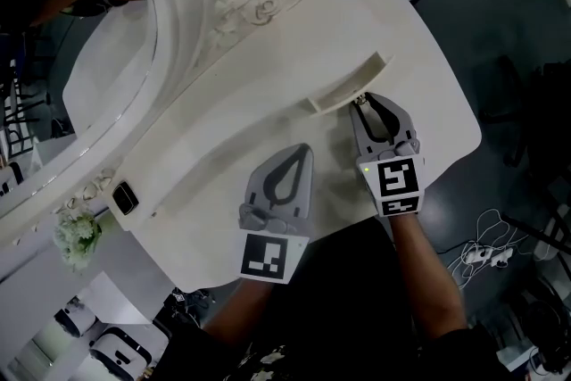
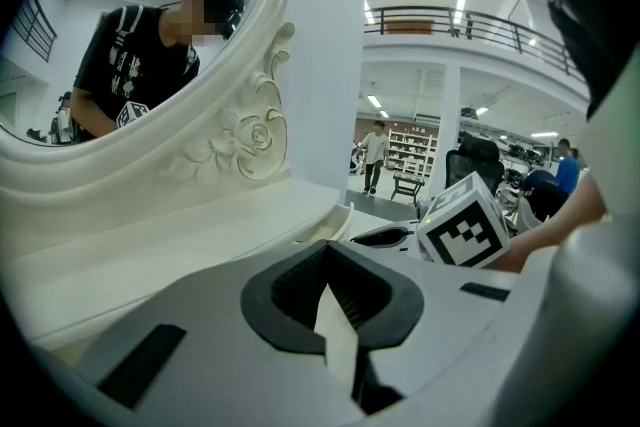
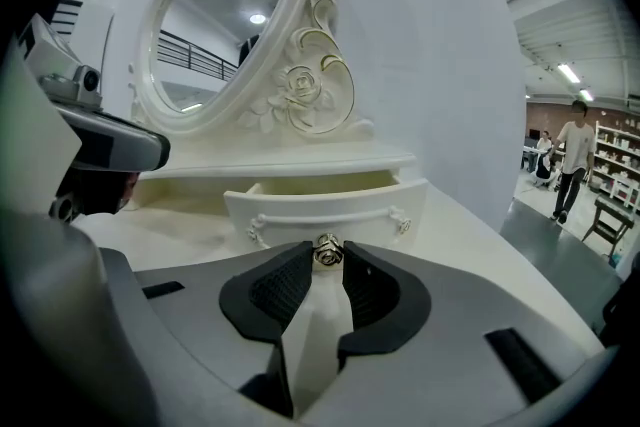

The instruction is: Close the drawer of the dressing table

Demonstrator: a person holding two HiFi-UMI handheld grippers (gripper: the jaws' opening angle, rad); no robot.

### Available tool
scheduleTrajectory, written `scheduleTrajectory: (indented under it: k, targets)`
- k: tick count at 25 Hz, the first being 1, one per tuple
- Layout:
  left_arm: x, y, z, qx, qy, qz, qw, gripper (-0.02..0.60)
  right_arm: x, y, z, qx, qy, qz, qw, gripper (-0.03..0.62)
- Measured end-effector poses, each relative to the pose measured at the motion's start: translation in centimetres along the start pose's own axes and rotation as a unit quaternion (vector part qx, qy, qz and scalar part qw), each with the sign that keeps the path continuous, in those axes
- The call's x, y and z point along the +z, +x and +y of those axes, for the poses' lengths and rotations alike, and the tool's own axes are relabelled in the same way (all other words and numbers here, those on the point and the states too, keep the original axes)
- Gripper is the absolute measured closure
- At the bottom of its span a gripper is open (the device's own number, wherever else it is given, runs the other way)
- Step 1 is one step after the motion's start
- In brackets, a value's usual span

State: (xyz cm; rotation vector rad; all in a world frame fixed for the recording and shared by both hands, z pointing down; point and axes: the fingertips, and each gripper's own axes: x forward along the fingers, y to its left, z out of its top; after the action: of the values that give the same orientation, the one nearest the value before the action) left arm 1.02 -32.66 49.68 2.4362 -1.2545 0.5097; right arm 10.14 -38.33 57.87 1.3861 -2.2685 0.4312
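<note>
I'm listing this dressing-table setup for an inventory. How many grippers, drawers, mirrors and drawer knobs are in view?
Grey hand-held grippers: 2
Open cream curved-front drawer: 1
Oval white-framed mirror: 1
Small round metal drawer knob: 1
Total: 5

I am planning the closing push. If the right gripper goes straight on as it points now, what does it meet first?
The right gripper grips the knob at its jaw tips, so next in line is the open drawer front just behind it, though depth is hard to judge.
</note>
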Motion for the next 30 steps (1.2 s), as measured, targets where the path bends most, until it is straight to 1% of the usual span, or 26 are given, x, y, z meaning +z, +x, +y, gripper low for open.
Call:
scheduleTrajectory:
  k: [5, 13, 18, 21, 26, 28, 30]
  targets:
    - [0.0, -0.1, 0.1, 0.004, -0.004, -0.004, 1.0, 0.58, 0.4, 0.7, 0.1, 0.004, 0.001, -0.001, 1.0, 0.507]
    - [0.1, 0.1, 0.2, 0.006, -0.009, -0.011, 0.9999, 0.58, 1.7, 2.6, 0.5, 0.013, -0.014, -0.01, 1.0, 0.507]
    - [0.4, 0.2, 0.1, 0.005, -0.003, -0.016, 0.9999, 0.58, 2.4, 3.7, 0.5, 0.019, -0.02, -0.019, 0.999, 0.507]
    - [0.6, 0.2, -0.2, 0.004, -0.009, -0.019, 0.9998, 0.58, 2.7, 4.0, 0.5, 0.019, -0.025, -0.021, 0.999, 0.507]
    - [0.7, -0.1, -0.7, -0.001, -0.005, -0.021, 0.9998, 0.58, 2.6, 4.0, 0.6, 0.014, -0.03, -0.023, 0.999, 0.507]
    - [0.8, -0.3, -0.5, 0.003, -0.005, -0.024, 0.9997, 0.58, 2.7, 4.1, 0.8, 0.02, -0.03, -0.028, 0.999, 0.494]
    - [0.9, -0.6, -0.4, 0.008, -0.006, -0.027, 0.9996, 0.58, 2.7, 3.9, 1.0, 0.028, -0.029, -0.037, 0.998, 0.462]
